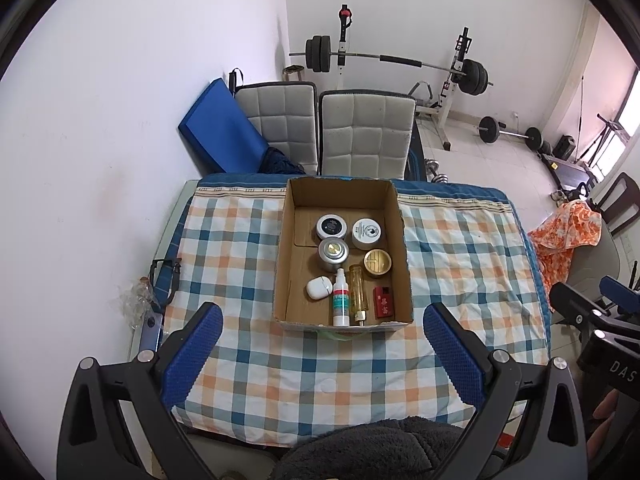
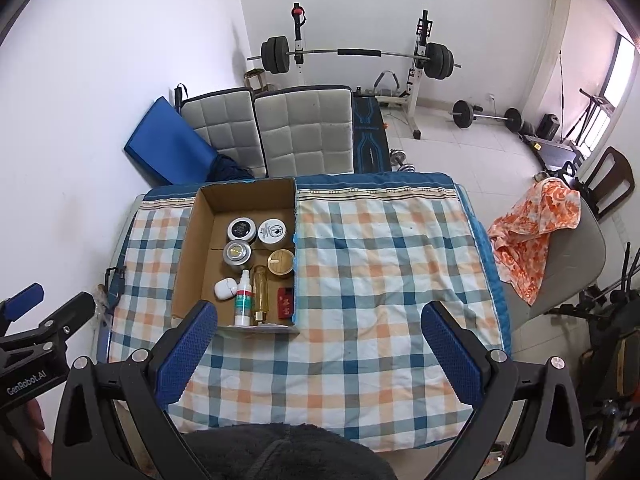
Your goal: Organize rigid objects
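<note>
A cardboard box [image 1: 285,248] [image 2: 188,240] stands on the checked tablecloth [image 1: 280,364] [image 2: 380,280]. Inside it lie several round tins, among them a black-lidded tin [image 1: 331,227] and a gold-lidded jar [image 1: 377,263], plus a white spray bottle [image 1: 340,300] [image 2: 243,300], an amber bottle [image 1: 356,290] [image 2: 260,290], a white pebble-shaped case [image 1: 319,287] and a small red box [image 1: 383,302] [image 2: 285,303]. My left gripper [image 1: 322,324] hangs open above the near cloth, holding nothing. My right gripper [image 2: 320,320] is open too, to the right of the box.
Two grey padded chairs [image 1: 366,136] and a blue mat [image 1: 222,132] stand behind the table. A weight bench with a barbell [image 1: 384,60] lies farther back. An orange cloth [image 2: 532,232] drapes a chair on the right. Dark fleece [image 1: 372,448] covers the near edge.
</note>
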Demonstrator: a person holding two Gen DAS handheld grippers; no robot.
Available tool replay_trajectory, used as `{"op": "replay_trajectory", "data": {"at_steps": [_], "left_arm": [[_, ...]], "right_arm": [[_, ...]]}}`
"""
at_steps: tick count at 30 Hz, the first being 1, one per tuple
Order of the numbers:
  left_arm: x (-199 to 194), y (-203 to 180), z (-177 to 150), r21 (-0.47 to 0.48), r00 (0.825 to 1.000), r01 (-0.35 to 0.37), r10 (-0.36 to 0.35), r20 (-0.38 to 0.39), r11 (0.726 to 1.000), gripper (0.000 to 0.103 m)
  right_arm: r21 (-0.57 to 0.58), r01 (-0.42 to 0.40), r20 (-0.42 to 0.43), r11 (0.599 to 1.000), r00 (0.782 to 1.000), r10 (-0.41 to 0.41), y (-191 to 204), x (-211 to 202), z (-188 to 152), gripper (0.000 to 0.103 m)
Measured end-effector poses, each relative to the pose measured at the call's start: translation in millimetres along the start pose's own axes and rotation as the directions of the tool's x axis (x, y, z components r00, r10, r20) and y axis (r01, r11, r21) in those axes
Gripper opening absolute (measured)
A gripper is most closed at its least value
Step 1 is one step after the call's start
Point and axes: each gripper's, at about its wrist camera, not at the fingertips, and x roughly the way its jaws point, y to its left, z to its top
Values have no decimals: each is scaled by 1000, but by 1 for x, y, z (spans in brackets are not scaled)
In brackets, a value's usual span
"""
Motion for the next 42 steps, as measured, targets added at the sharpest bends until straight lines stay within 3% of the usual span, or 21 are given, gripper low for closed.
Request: {"op": "replay_trajectory", "data": {"at_steps": [42], "left_arm": [[-1, -8, 10, 42, 1000, 25, -25, 18, 999, 103]], "right_arm": [[25, 50, 39, 998, 998, -51, 2, -4, 2, 103]]}}
